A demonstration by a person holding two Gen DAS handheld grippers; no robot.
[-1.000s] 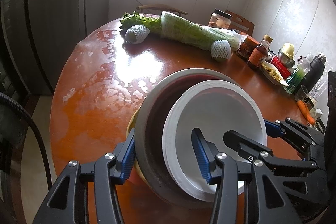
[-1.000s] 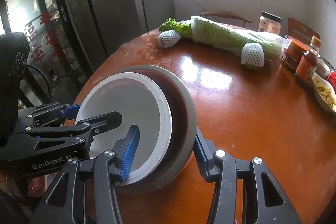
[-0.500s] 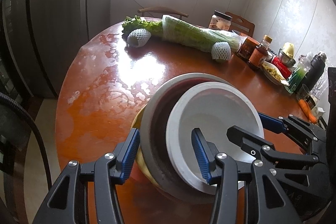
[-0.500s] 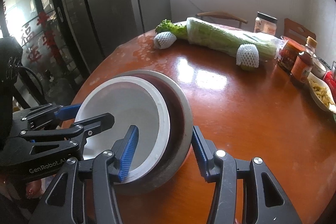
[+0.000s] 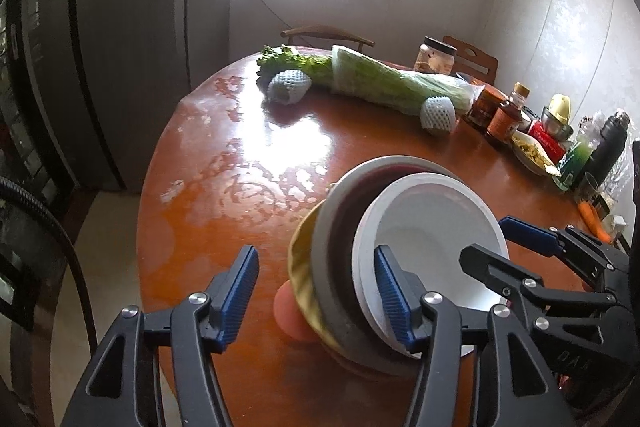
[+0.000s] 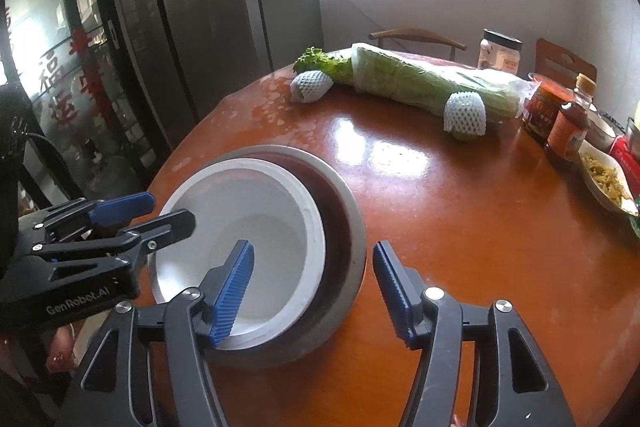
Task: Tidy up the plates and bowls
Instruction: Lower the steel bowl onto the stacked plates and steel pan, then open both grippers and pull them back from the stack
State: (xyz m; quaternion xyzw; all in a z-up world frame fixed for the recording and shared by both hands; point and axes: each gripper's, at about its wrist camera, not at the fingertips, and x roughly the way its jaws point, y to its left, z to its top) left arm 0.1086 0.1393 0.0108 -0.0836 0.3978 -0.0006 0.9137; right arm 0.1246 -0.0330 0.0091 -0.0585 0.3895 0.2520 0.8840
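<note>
Up close, a nested stack fills the near part of the round reddish-brown wooden bench (image 5: 248, 163): a white deep bowl with a broad flat rim (image 5: 432, 227) sits inside a grey-rimmed dish with a dark maroon inside (image 5: 340, 227), and a yellow dish (image 5: 302, 267) shows under that. The stack is tilted, its left side raised, with a bare fingertip (image 5: 290, 311) pressed beneath the yellow edge. The left gripper (image 5: 312, 293) has its blue-padded jaws spread, one pad outside the stack and the other over the white rim, touching nothing firmly as far as can be seen. The right gripper (image 6: 312, 291) is likewise spread wide, straddling the stack's right edge, one pad inside the white bowl and one outside the grey rim. The stack lies near the bench's near-left edge. Beyond it the glossy middle of the bench is bare up to a long bagged green cabbage (image 6: 416, 83) and two white foam-netted fruits (image 6: 464, 115); jars and bottles (image 6: 560, 119) crowd the right edge.
</note>
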